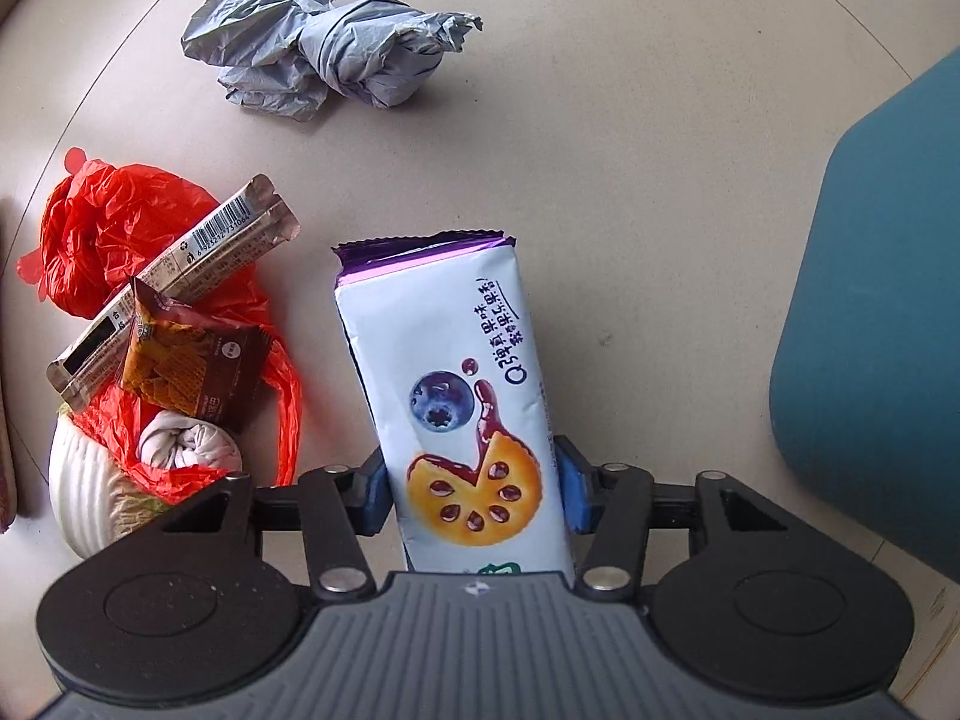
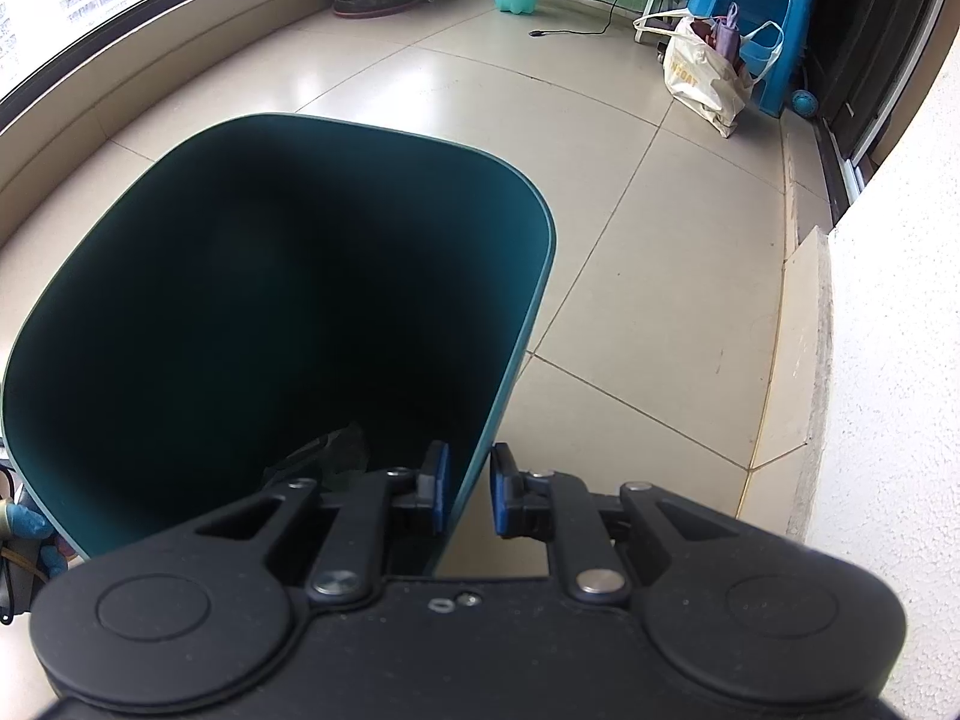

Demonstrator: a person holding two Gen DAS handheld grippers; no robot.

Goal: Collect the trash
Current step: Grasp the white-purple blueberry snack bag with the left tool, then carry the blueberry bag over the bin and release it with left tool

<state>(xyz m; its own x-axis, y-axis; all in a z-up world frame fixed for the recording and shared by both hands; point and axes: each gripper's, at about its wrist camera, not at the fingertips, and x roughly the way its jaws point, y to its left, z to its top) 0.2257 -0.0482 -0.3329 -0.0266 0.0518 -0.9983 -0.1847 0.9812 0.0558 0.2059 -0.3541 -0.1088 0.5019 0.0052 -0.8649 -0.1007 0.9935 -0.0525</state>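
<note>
1. Both pairs of jaws are closed on something: the left gripper (image 1: 474,489) has its blue pads pressed to the two long sides of a biscuit packet (image 1: 453,384), and the right gripper (image 2: 469,489) straddles the wall of the teal bin (image 2: 510,324), one pad inside and one outside, narrowed nearly onto the thin wall
2. Held by its lower end, the packet sticks out forward over the tiled floor (image 1: 630,168), probably so it can be tipped into the bin end first
3. Pinching the rim looks meant to steady the bin, or tilt its mouth toward the trash
4. From the left wrist view, the bin's outer side sits just beside the packet, on its right
5. On the far side of the packet from the bin lies a heap: a red plastic bag (image 1: 108,240), a barcoded stick wrapper (image 1: 180,276), a brown snack sachet (image 1: 192,369), a white bowl (image 1: 90,492)
6. Beyond the packet, well apart from the bin, lies a crumpled grey bag (image 1: 324,54)
7. Something dark lies low inside the bin; I cannot tell what
8. Nothing stands between packet and bin
</note>
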